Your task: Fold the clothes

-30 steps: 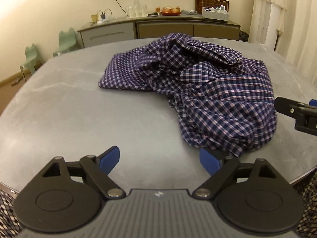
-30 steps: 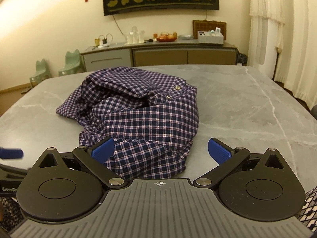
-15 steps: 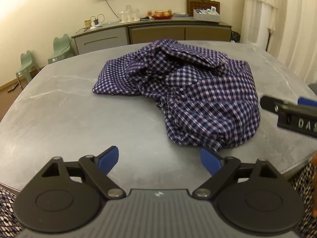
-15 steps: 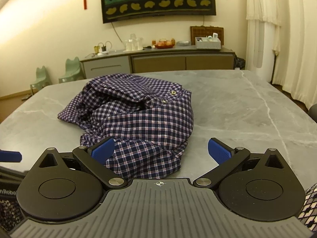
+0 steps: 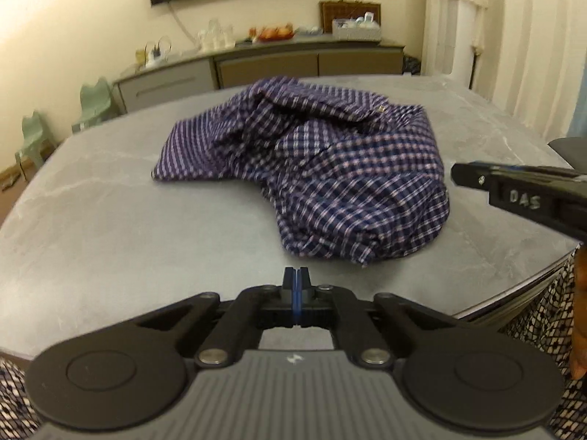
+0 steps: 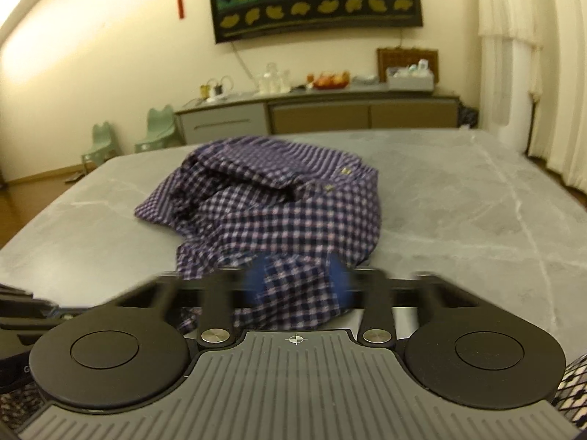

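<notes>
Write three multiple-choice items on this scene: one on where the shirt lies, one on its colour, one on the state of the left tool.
1. Where does the checked shirt lie?
A. on the floor
B. on the grey table
C. on a hanger

2. What colour is the shirt?
A. dark blue with a pale check
B. plain red
C. plain yellow

3. How does the left tool stand?
A. wide open
B. shut on the shirt
C. shut with nothing in it

Answers:
1 B, the shirt sits crumpled in a heap on the grey tabletop.
2 A, dark blue cloth crossed by pale lines shows in both views.
3 C, its blue pads meet over bare table, short of the shirt's near edge.
</notes>
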The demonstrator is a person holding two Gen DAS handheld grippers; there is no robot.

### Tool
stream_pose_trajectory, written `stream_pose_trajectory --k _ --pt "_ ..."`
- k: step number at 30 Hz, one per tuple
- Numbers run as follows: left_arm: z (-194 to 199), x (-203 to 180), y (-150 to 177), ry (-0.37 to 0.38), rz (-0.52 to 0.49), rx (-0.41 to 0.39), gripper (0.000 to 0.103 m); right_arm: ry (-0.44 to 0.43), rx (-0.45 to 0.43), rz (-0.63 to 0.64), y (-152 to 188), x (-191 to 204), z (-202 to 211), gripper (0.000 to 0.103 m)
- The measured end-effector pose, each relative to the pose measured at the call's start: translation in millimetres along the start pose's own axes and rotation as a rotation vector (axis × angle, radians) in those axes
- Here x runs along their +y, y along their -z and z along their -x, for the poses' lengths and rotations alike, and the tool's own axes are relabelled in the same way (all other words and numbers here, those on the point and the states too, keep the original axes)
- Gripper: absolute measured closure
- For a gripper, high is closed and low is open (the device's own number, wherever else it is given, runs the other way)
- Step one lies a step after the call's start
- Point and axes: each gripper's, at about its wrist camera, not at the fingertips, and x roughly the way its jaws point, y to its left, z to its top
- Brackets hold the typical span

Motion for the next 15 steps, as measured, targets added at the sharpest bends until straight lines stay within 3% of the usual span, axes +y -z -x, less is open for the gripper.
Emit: stream_pose_trajectory --k 3,15 --pt "1 -3 -2 -0.004 -0.023 -0.020 0.103 -0.012 -0.008 0.027 0 6 2 0.103" --pt "-25 14 -28 -0.001 0.001 -0.035 0.103 0.013 0.034 0.047 -2 15 -16 0.103"
